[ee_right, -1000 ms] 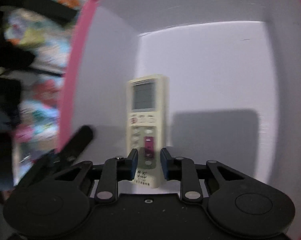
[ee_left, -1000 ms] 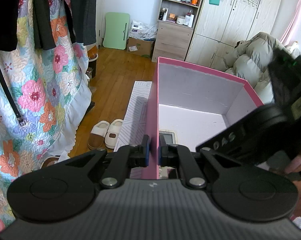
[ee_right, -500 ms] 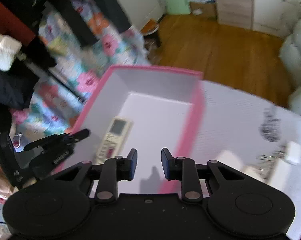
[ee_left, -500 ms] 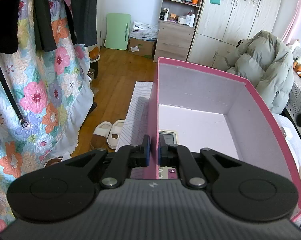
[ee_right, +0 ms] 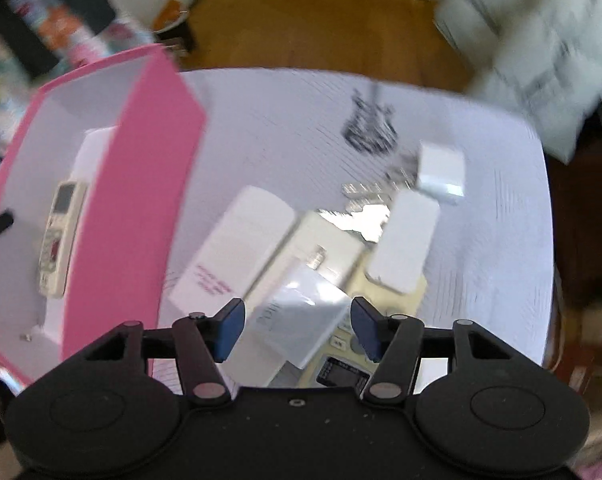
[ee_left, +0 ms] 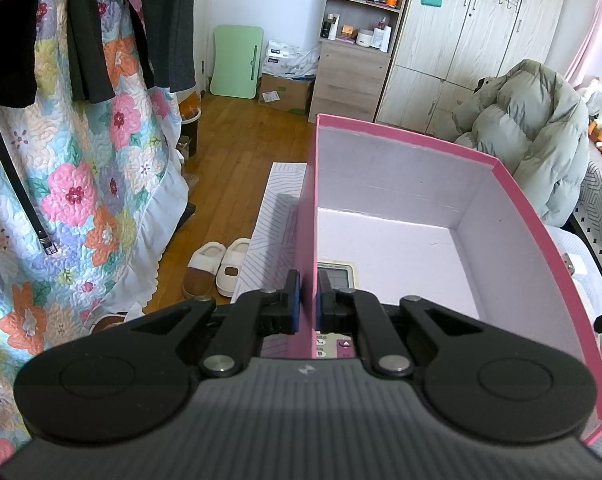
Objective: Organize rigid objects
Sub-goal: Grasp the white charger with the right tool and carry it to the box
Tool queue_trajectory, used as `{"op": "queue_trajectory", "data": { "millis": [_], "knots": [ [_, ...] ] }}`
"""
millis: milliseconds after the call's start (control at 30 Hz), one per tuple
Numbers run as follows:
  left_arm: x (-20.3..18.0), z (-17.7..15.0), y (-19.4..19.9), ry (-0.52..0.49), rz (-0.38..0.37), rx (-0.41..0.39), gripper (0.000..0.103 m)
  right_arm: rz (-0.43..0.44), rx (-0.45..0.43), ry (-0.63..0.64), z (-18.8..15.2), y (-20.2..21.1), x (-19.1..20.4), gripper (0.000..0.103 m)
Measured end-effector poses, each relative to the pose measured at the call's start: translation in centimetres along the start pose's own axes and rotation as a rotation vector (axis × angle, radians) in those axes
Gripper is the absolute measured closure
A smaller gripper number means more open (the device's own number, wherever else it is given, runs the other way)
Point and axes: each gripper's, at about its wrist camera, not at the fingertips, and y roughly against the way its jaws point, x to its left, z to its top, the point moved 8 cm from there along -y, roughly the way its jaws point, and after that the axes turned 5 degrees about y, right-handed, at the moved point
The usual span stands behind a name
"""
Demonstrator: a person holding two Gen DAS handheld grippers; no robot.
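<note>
Right wrist view shows the right hand-held gripper [ee_right: 297, 330], jaws just widened and empty, over boxes [ee_right: 233, 252] on the table [ee_right: 501, 200], ready to pick one, while the left hand-held gripper [ee_left: 305, 307] pinches the pink box [ee_left: 517, 208] wall, remote [ee_right: 59, 236] inside.

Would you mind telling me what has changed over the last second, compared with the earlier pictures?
The right gripper left the pink box, swung out over the pile of white items on the table, and its jaws have just been opening, with nothing gripped. The remote control stays lying in the box. The left gripper remains clamped on the box wall.
</note>
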Motion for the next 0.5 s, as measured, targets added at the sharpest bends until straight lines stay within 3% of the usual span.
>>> {"op": "queue_trajectory", "data": {
  "millis": [200,367,500],
  "knots": [
    [-0.1,0.0,0.0,-0.005,0.0,-0.004,0.096,0.103,0.047,-0.155,-0.1,-2.0,-1.3,0.037],
    [-0.1,0.0,-0.1,-0.003,0.001,-0.005,0.096,0.076,0.031,-0.185,0.2,-2.6,-0.3,0.037],
    [-0.2,-0.1,-0.1,0.006,-0.002,-0.005,0.096,-0.018,0.048,-0.08,0.0,-4.1,1.3,0.039]
  ]
}}
